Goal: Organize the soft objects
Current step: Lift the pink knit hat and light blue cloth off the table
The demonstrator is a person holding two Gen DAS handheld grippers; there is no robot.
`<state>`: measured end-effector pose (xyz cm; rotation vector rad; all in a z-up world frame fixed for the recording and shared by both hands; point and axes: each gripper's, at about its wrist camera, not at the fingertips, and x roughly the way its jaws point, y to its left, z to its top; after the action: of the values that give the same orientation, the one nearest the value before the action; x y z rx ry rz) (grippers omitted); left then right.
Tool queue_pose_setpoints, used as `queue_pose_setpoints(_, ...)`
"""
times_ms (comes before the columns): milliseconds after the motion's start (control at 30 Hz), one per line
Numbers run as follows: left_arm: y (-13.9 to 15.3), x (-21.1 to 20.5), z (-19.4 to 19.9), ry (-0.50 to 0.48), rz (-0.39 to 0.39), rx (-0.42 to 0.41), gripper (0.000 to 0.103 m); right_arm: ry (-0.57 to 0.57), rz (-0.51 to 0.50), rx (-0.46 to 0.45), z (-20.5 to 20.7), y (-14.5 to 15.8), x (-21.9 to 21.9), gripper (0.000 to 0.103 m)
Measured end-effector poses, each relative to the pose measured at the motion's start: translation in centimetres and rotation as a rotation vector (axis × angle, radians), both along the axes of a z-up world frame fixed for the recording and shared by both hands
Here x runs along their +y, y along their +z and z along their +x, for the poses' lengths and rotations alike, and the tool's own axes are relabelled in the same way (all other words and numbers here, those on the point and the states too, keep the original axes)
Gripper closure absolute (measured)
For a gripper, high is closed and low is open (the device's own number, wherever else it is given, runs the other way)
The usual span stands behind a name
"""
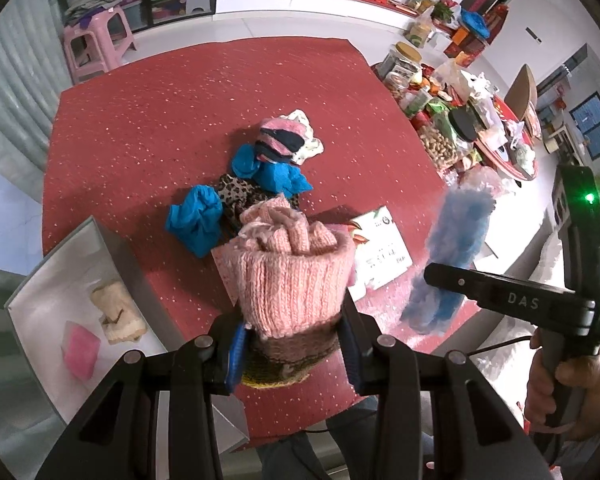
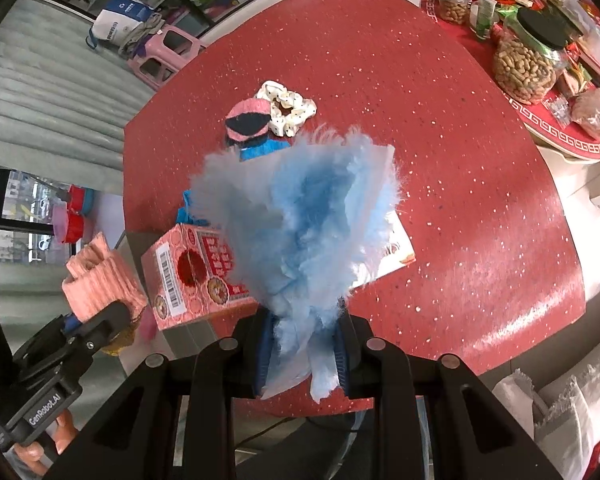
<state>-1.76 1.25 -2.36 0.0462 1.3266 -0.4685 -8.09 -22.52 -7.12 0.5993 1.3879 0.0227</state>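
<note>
At the far left in the left wrist view, an open white box (image 1: 52,280) sits at the table's edge, with a cream fabric piece (image 1: 118,312) and a pink block (image 1: 80,348) lying inside it. Just right of the box, the left gripper (image 1: 292,344) is clamped at a narrow width on a pink knitted item (image 1: 292,272) with a brown and yellow band at its base, and the item stands up between the jaws above the red speckled tablecloth (image 1: 160,120). Beyond it, near the middle of the table, lies a loose heap: a bright blue cloth (image 1: 196,220), a leopard-print piece (image 1: 236,194), a pink and navy striped knit (image 1: 280,136) and a white dotted scrunchie (image 2: 288,106) touching its far side. A pink printed carton (image 2: 196,276) rests near the table's front edge, beside a flat white card (image 1: 380,252). Further right, the right gripper (image 2: 300,356) is pinched nearly closed on a fluffy light blue item (image 2: 300,216), whose fibres fan upward over the table. At the far right, a jar of peanuts (image 2: 528,60) stands among packets on a second, crowded table.
</note>
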Motion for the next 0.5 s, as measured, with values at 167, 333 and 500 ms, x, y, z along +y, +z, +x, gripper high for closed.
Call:
queue_pose_setpoints(167, 0.1, 0.2, -0.8, -0.005, -0.014, 0.0, 0.06, 0.006, -0.011, 0.003, -0.7, 0.1, 0.7, 0.075)
queue_pose_setpoints(333, 0.1, 0.5, -1.7, -0.02, -0.029, 0.0, 0.06, 0.011, -0.022, 0.003, -1.5, 0.4, 1.6, 0.075)
queue_pose_setpoints(500, 0.1, 0.6, -2.9, -0.048, -0.042, 0.001, 0.06, 0.012, -0.027, 0.004, -2.3, 0.4, 2.4, 0.075)
